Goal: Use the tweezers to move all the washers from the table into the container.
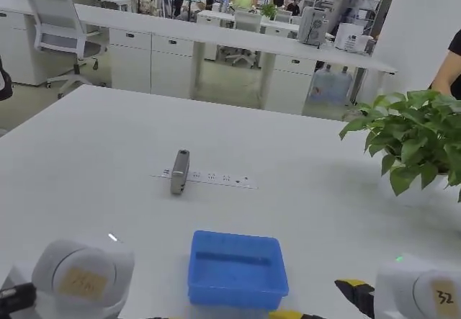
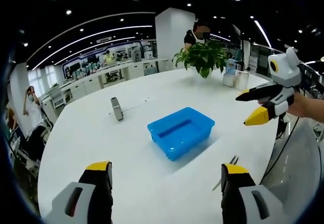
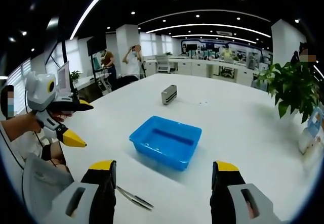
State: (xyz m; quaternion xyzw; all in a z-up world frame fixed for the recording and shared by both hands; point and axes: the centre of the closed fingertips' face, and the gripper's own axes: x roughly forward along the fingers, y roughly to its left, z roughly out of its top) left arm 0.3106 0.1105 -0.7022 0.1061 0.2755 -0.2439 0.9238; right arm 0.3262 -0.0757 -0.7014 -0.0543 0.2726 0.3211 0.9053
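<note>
On the white table (image 1: 86, 160), near our edge, we see the blue container (image 1: 238, 268), a shallow rectangular tub sitting flat w/ its open top up. The tweezers (image 3: 134, 197) lie flat on the table just on our side of the container, apart from it, w/ neither tool touching them. In the left gripper view they sit right beside that tool's right-hand jaw tip, in the right gripper view just beside its left-hand jaw tip. Our left gripper (image 2: 167, 167) is released, jaws spread wide, gripping nothing, held above the table on our side of the container & to its left. Our right gripper (image 3: 164, 165) is likewise released, jaws wide, gripping nothing, on our side of the container & to its right. Each also shows in the other's view, raised off the table w/ yellow and black tips parted.

Beyond the container, well apart from it, a grey block (image 1: 179, 171) lies on the table w/ one end over a pale strip (image 1: 230, 180). That strip carries a row of small dark specks (image 1: 215, 177); too small for us to tell whether they're the washers. To the far right of the container a leafy plant (image 1: 414, 135) stands on the table. Bkgd beyond: white desks (image 1: 216, 42), an office chair (image 1: 57, 27), several people.
</note>
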